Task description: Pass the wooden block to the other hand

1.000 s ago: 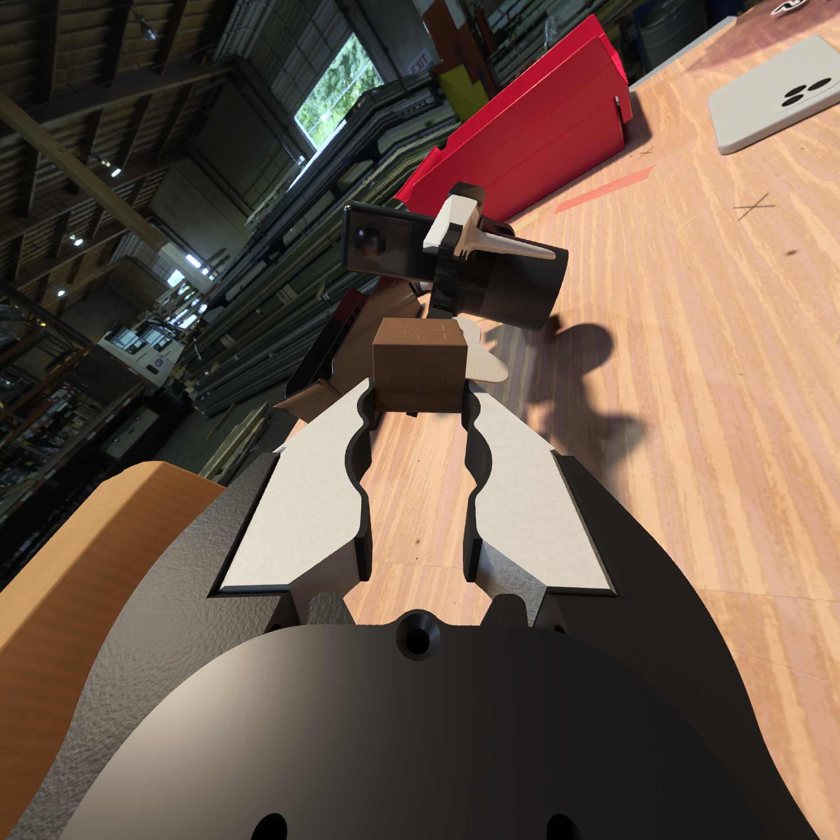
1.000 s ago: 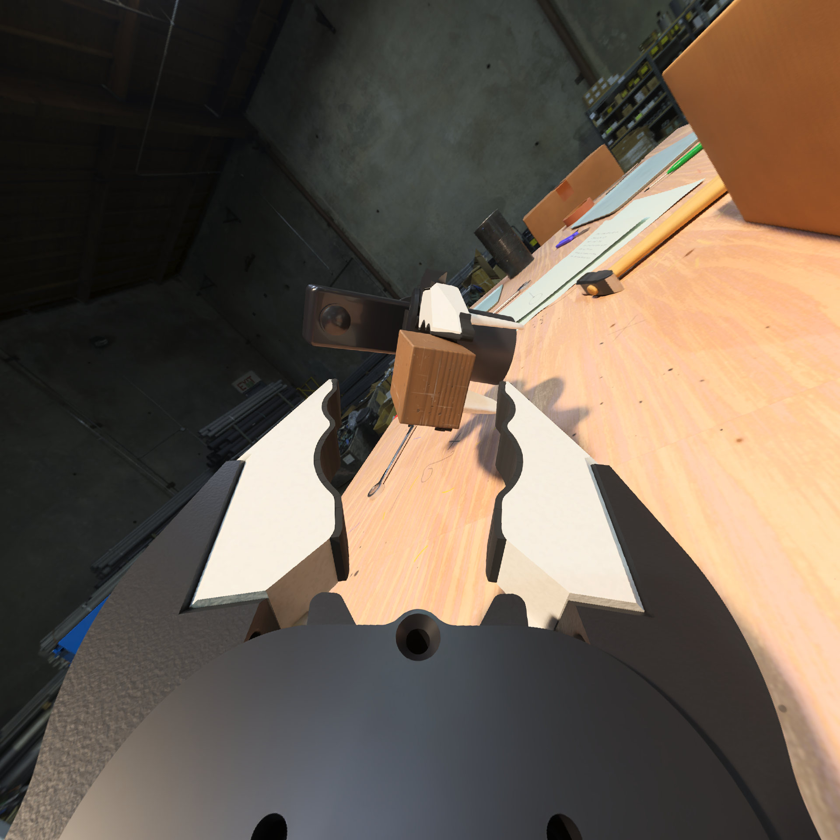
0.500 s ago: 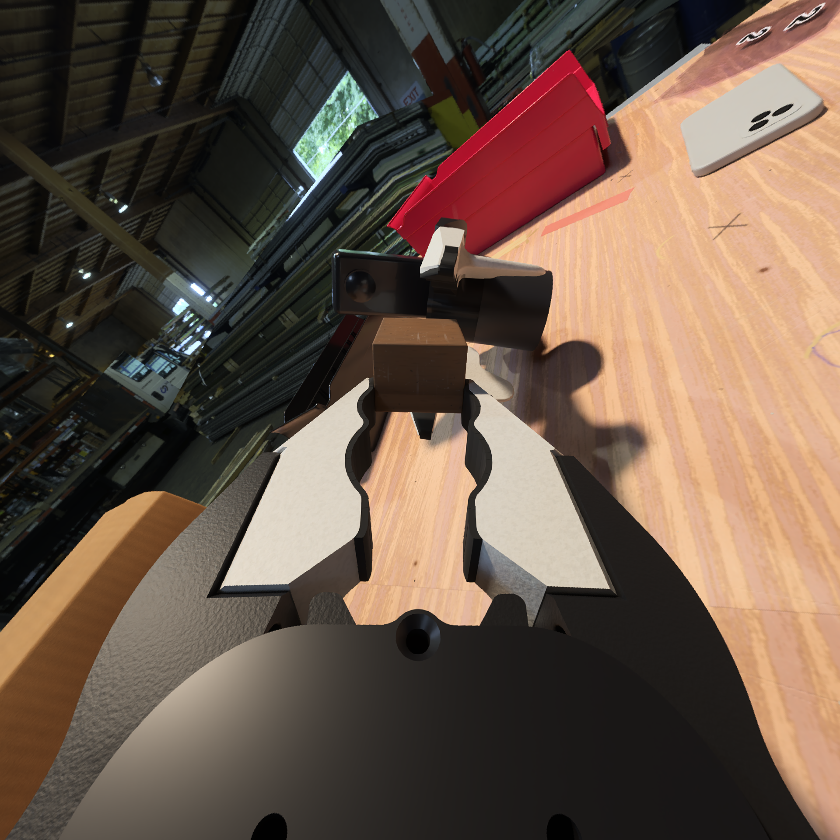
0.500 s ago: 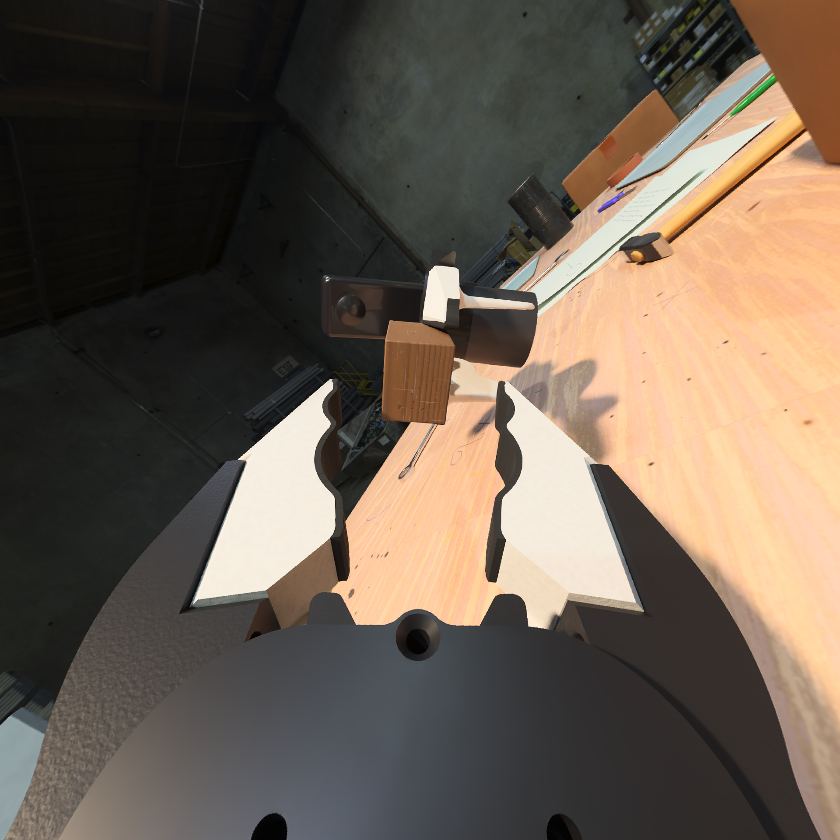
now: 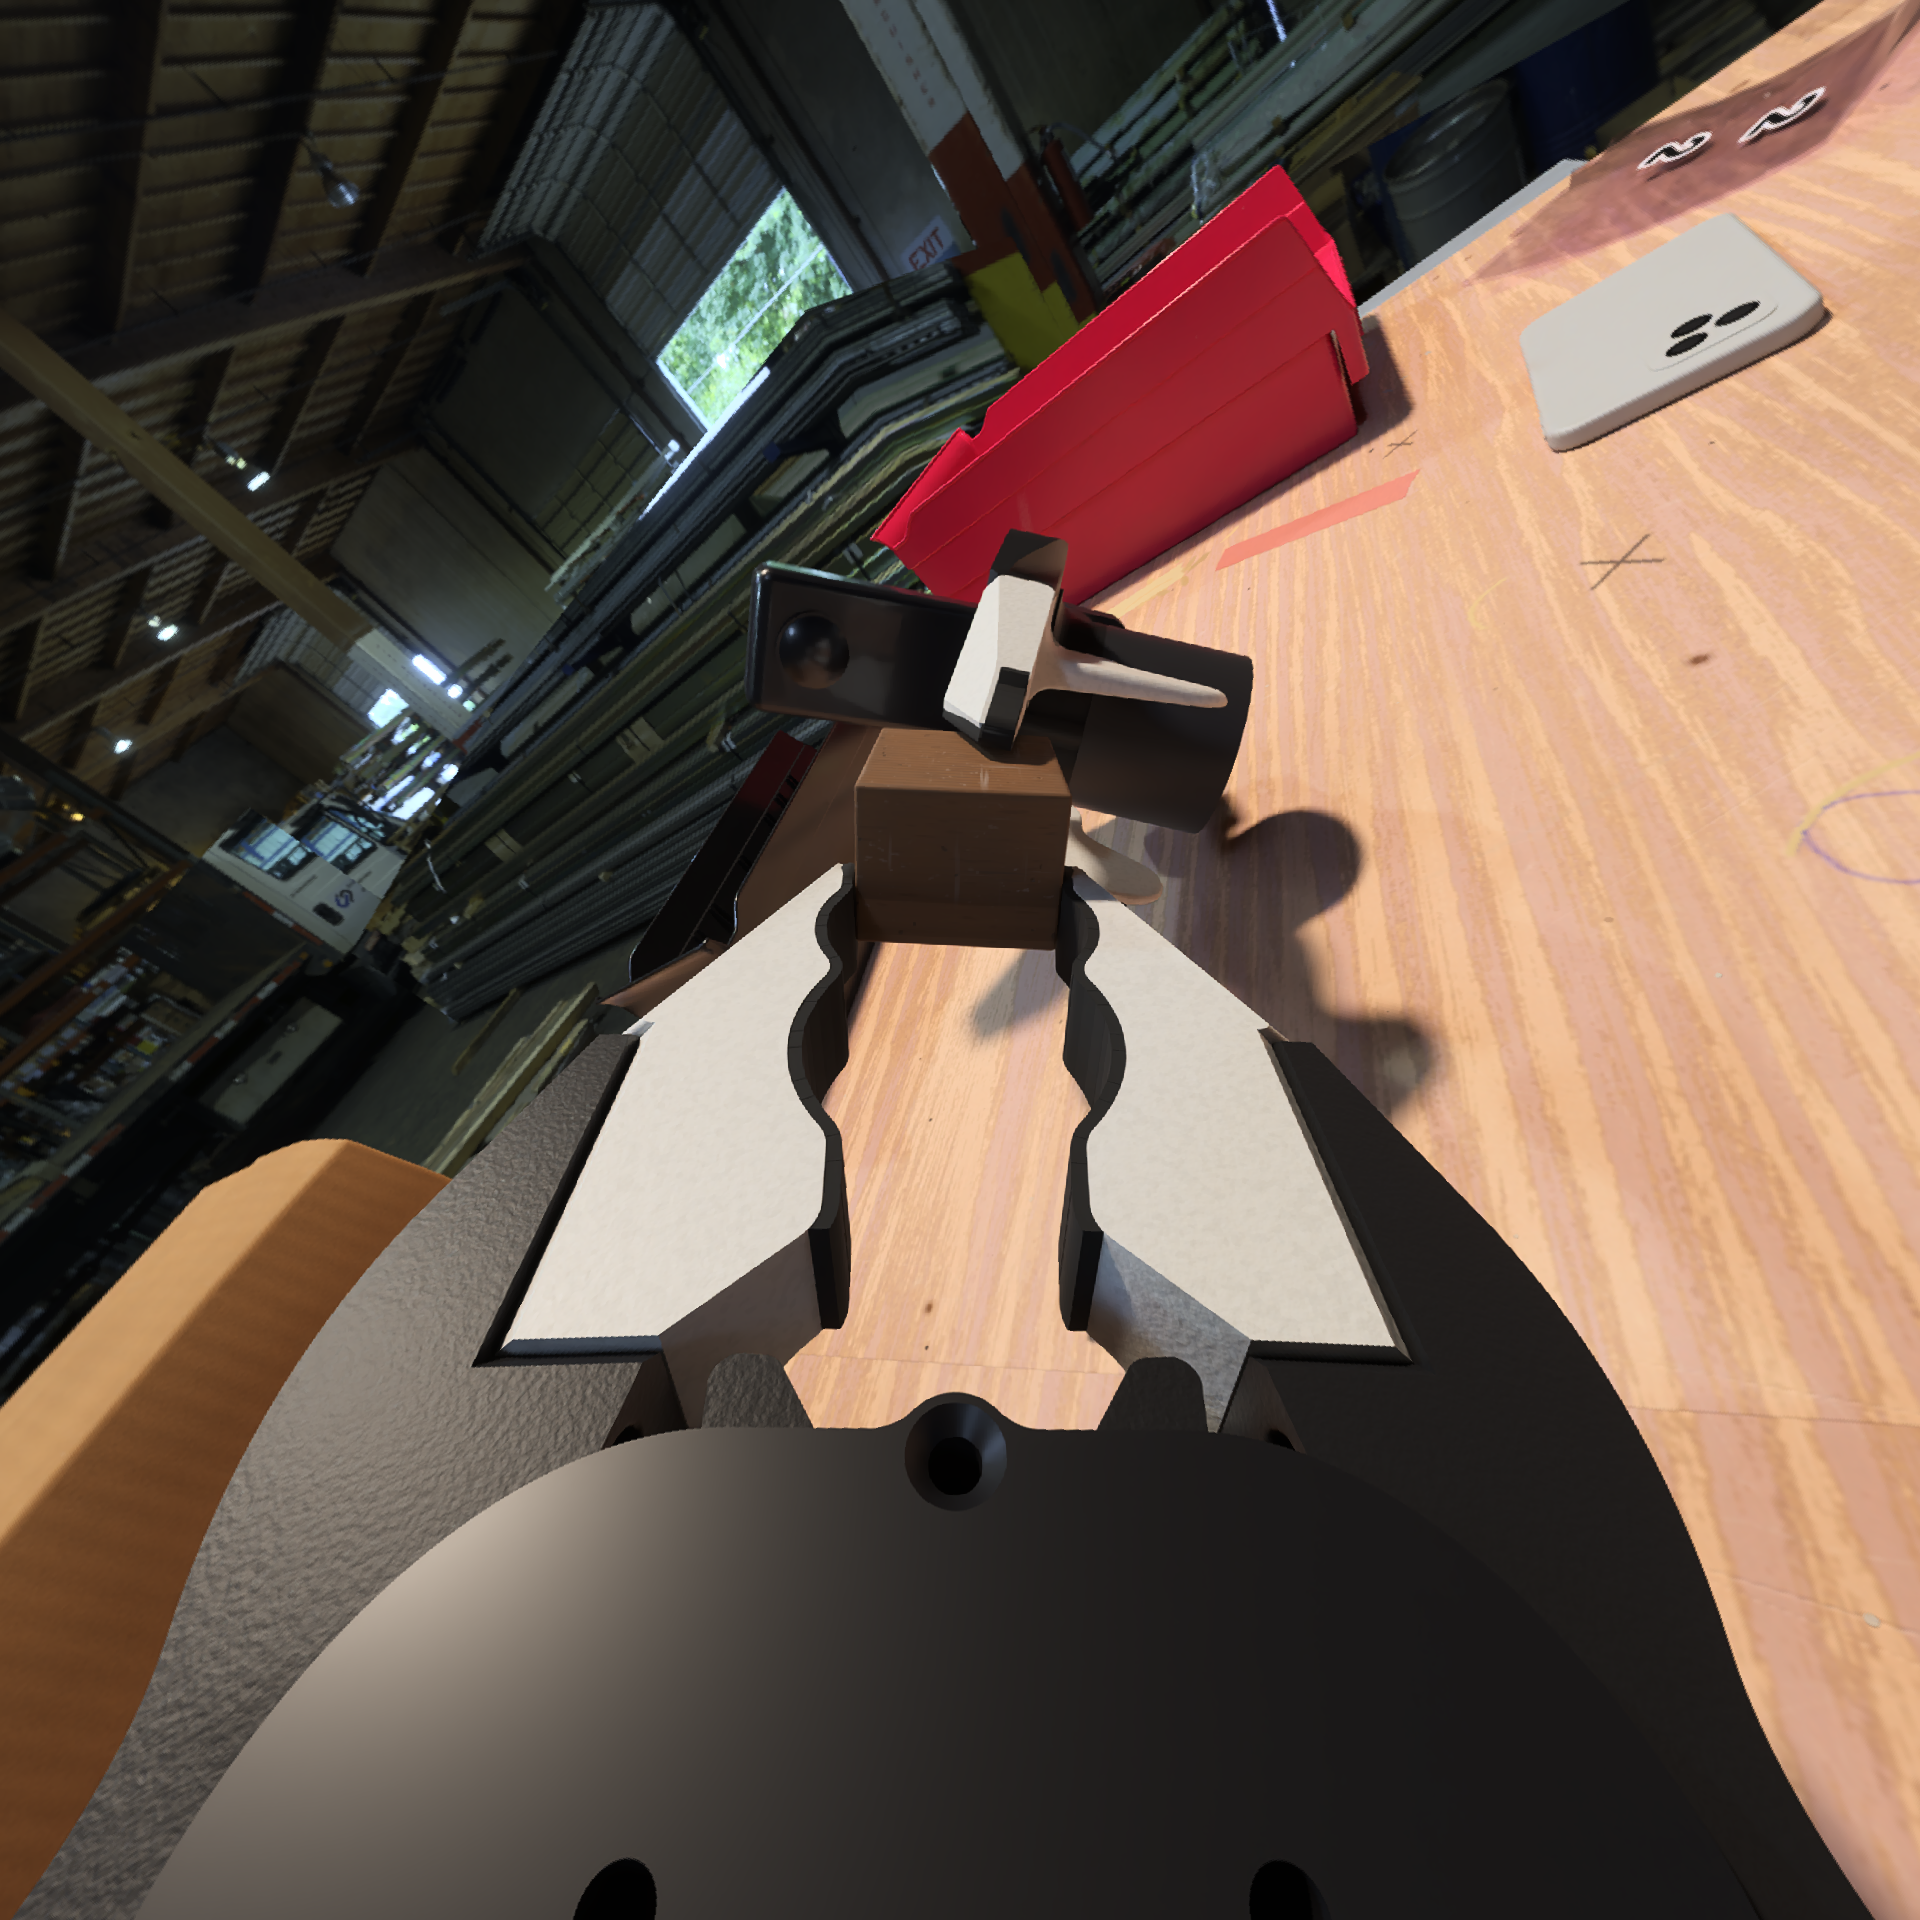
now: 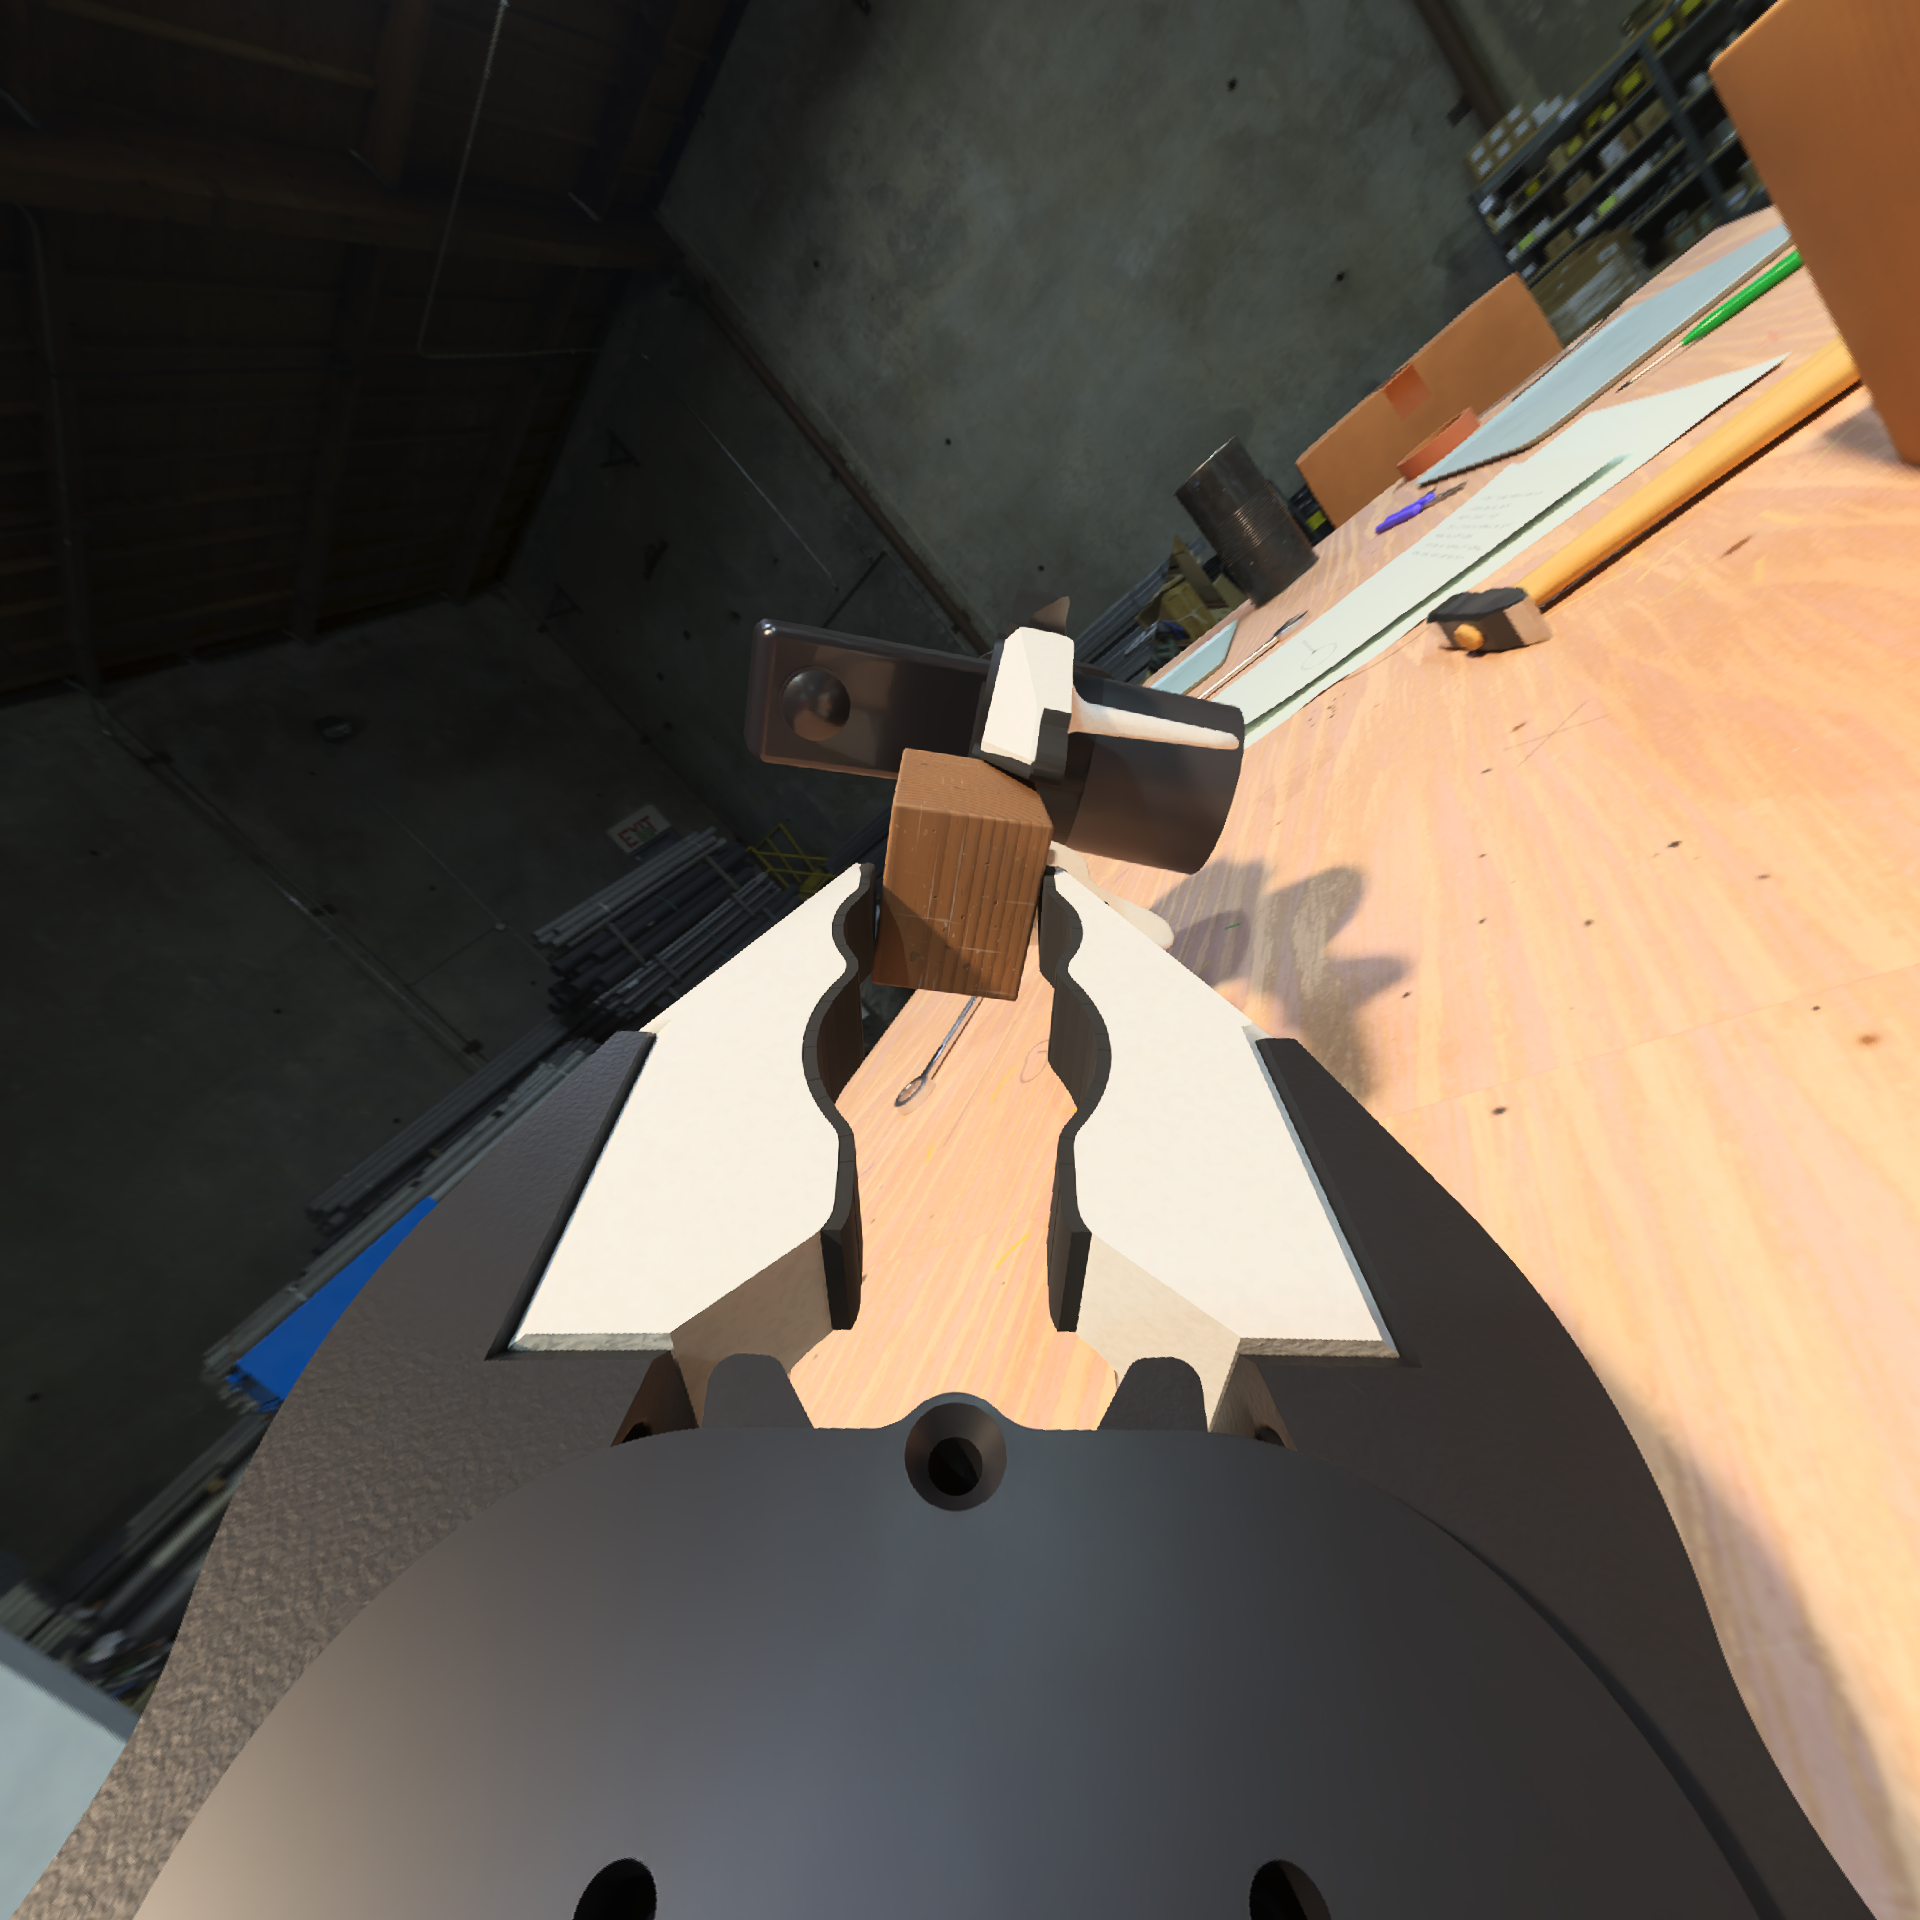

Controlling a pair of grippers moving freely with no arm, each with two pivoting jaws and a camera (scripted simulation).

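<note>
Right now the wooden block [image 5: 961, 852] sits mid-frame above the desk [image 5: 1558, 935], pinched between the tips of the left gripper [image 5: 956, 914]. From the right wrist view, the right gripper [image 6: 951, 914] has narrowed onto the same block [image 6: 961, 894], both tips apparently touching its sides. Whether that second grip is firm is hard to judge; the block's far faces are hidden.

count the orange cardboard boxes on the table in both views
3: a far orange cardboard box beyond the blue pen, a large near box at the right wrist view's right edge, and another at the left wrist view's left edge. More may be hidden.
</note>
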